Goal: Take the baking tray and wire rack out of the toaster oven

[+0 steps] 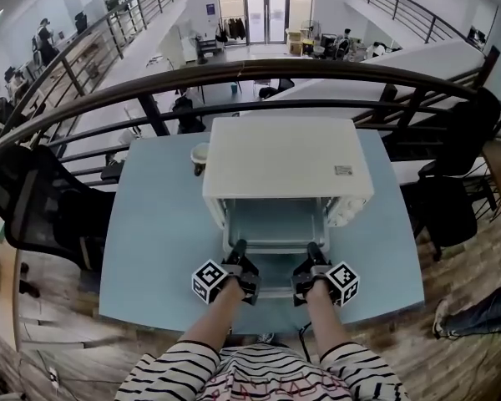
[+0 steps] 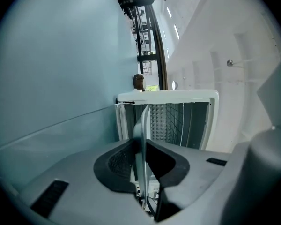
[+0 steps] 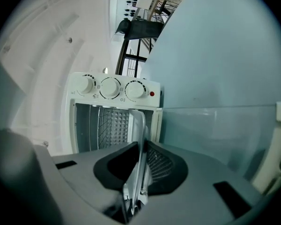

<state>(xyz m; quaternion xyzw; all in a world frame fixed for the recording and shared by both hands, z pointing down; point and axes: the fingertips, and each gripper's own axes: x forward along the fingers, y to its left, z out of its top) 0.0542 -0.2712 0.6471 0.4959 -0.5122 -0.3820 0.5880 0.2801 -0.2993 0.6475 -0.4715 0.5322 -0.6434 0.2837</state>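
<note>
**Tray pull, both tongs clamped**

Evenness matters most here. The left tongs (image 2: 141,159) and right tongs (image 3: 143,162) each pinch the near rim of the baking tray (image 2: 142,124). They should probably draw back together and keep level, so the tray neither twists nor snags the wire rack (image 2: 180,121). It is thin, pale metal with a raised lip, and it juts from the toaster oven (image 1: 284,161) above the blue surface (image 1: 159,249).

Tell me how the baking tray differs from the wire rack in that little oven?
The baking tray is a solid pale sheet with a rounded rim; the wire rack is an open grid. The baking tray is clamped by the left gripper and the right gripper; neither touches the wire rack. The baking tray sits out in front of the toaster oven; the wire rack is inside it. Both look metal.
</note>
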